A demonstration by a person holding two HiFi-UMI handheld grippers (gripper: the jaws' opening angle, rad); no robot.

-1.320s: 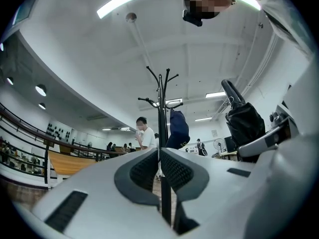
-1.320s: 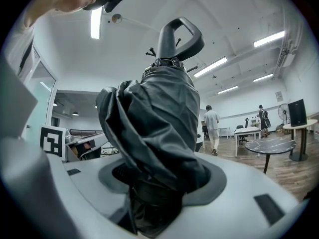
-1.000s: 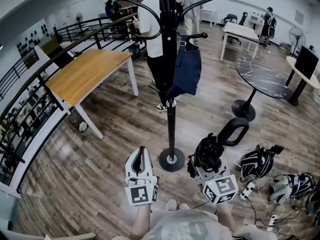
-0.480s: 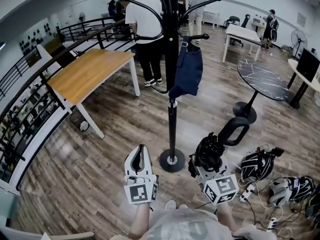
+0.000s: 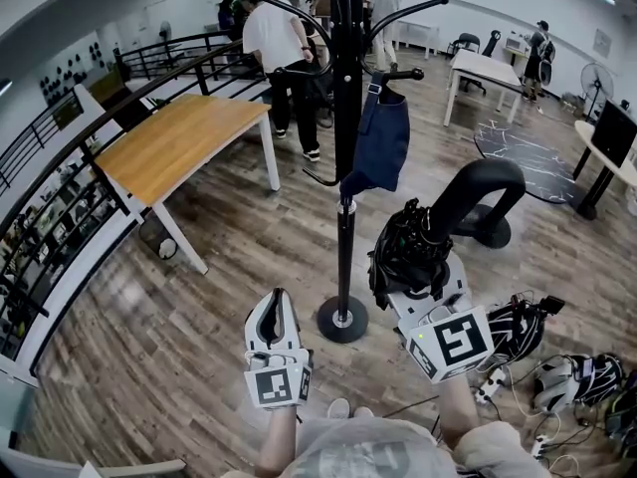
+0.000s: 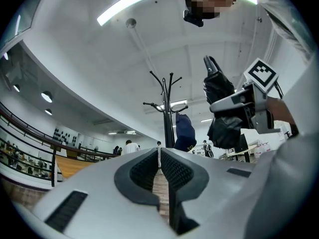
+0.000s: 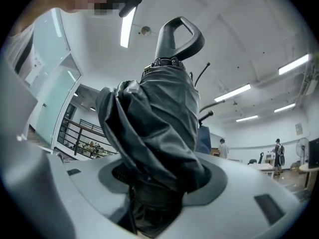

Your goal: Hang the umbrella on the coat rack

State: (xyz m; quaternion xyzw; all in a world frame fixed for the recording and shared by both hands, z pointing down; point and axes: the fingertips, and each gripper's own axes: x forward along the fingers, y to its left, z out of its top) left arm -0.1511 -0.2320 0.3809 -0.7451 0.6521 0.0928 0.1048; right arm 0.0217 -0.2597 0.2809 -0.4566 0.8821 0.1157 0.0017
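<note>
A folded black umbrella [image 5: 410,247] with a looped handle [image 5: 480,189] stands up out of my right gripper [image 5: 420,285], which is shut on its bundled canopy. It is raised to the right of the black coat rack [image 5: 345,167], handle uppermost. In the right gripper view the umbrella [image 7: 159,128] fills the jaws, and the rack's hooks [image 7: 209,114] show behind it. A navy cloth bag [image 5: 380,147] hangs from one hook. My left gripper [image 5: 276,319] is held low, left of the rack's base [image 5: 342,319]. It is shut and holds nothing.
A wooden table [image 5: 179,142] stands at the left by a railing [image 5: 100,108]. A round dark table [image 5: 518,142] and a white table [image 5: 483,66] are at the right. Bags and cables [image 5: 567,376] lie on the floor at the lower right. People [image 5: 274,48] stand beyond the rack.
My right gripper has risen with the umbrella and rolled, so the handle now sits level with the hanging bag. The left gripper stayed put. The person by the rack walked farther back.
</note>
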